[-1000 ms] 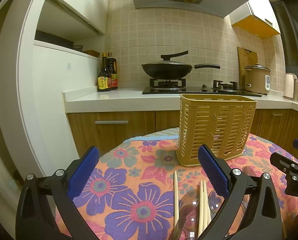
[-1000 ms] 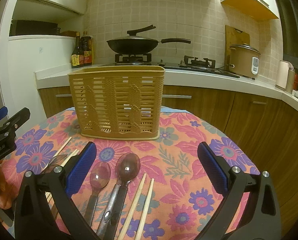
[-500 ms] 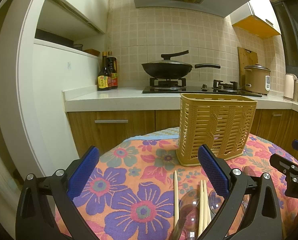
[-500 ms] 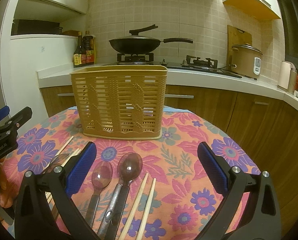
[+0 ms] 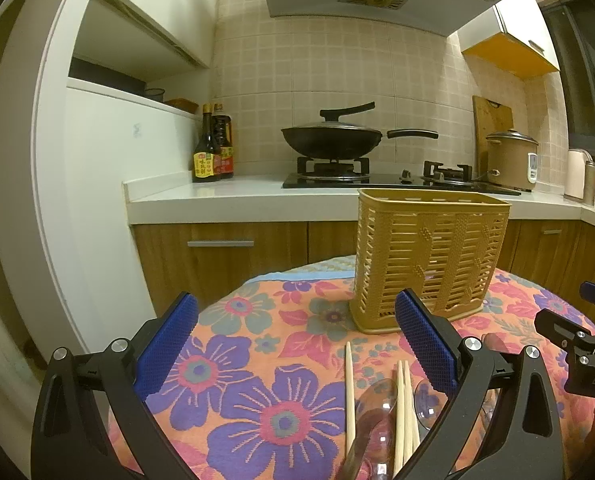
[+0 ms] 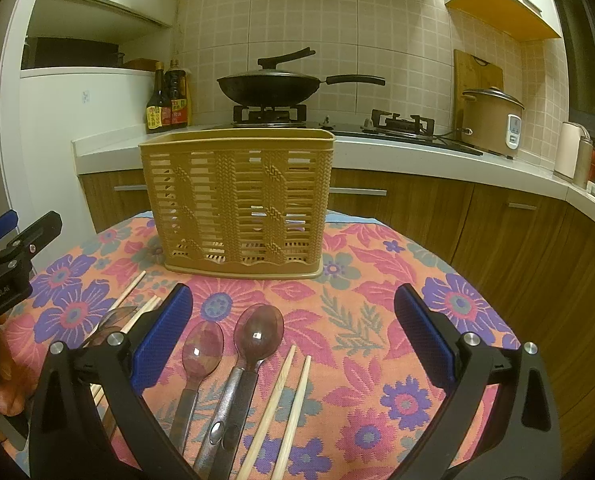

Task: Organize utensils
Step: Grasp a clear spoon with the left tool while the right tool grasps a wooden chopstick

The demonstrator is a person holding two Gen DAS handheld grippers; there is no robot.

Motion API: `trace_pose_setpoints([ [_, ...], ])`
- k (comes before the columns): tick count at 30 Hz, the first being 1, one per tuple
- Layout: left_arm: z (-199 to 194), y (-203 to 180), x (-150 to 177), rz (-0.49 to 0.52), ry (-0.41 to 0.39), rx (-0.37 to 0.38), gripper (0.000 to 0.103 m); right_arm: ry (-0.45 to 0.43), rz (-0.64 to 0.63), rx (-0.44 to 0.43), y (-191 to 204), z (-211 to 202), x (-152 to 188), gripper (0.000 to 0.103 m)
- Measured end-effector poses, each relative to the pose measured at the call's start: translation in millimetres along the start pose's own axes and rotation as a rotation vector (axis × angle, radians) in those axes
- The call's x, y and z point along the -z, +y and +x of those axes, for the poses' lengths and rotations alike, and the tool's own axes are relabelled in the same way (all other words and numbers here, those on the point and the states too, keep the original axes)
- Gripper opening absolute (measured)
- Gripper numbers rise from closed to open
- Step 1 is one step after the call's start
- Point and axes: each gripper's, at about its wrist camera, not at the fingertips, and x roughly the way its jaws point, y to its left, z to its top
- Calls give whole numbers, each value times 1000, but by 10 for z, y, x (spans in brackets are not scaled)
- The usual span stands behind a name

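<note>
A tan slatted utensil basket stands upright on the floral tablecloth; it also shows in the left wrist view. Two spoons and a pair of chopsticks lie between the fingers of my right gripper, which is open and empty. More chopsticks and clear spoons lie under my left gripper, which is open and empty. The left gripper also shows at the left edge of the right wrist view.
Behind the round table runs a kitchen counter with wooden cabinets, sauce bottles, a black wok on the stove and a rice cooker. A white wall panel stands at the left.
The right wrist view has edged slightly nearer the basket. The left gripper has hardly moved. Both grippers stay open.
</note>
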Motion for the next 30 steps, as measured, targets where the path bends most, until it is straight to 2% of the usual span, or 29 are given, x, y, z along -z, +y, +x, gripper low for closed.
trace_pose_setpoints([
  [5,2,9,-1,-10,2,5,95,2,23,29,-37,9,10,95],
  [8,30,96,-7,-44,29,42,95,16,41,42,-77,37,-9,95],
  [13,144,416,-89,-90,148,141,95,68,97,19,-189,51,-62,95],
  [15,230,527,-124,-100,229,191,95,80,91,28,-189,19,-94,95],
  [17,363,538,-122,-73,345,250,92,106,79,28,-170,-4,-146,95],
  [20,506,450,-36,-13,478,348,79,182,54,67,-135,22,-222,95],
  [21,543,399,11,9,525,405,79,207,44,68,-131,28,-231,95],
  [22,569,350,58,32,563,431,78,236,36,73,-131,41,-231,95],
  [25,579,216,146,100,610,472,70,294,35,46,-178,48,-223,93],
  [28,590,69,193,156,654,488,65,368,38,40,-242,107,-203,83],
  [30,613,16,210,178,685,495,57,427,48,25,-294,159,-180,74],
])
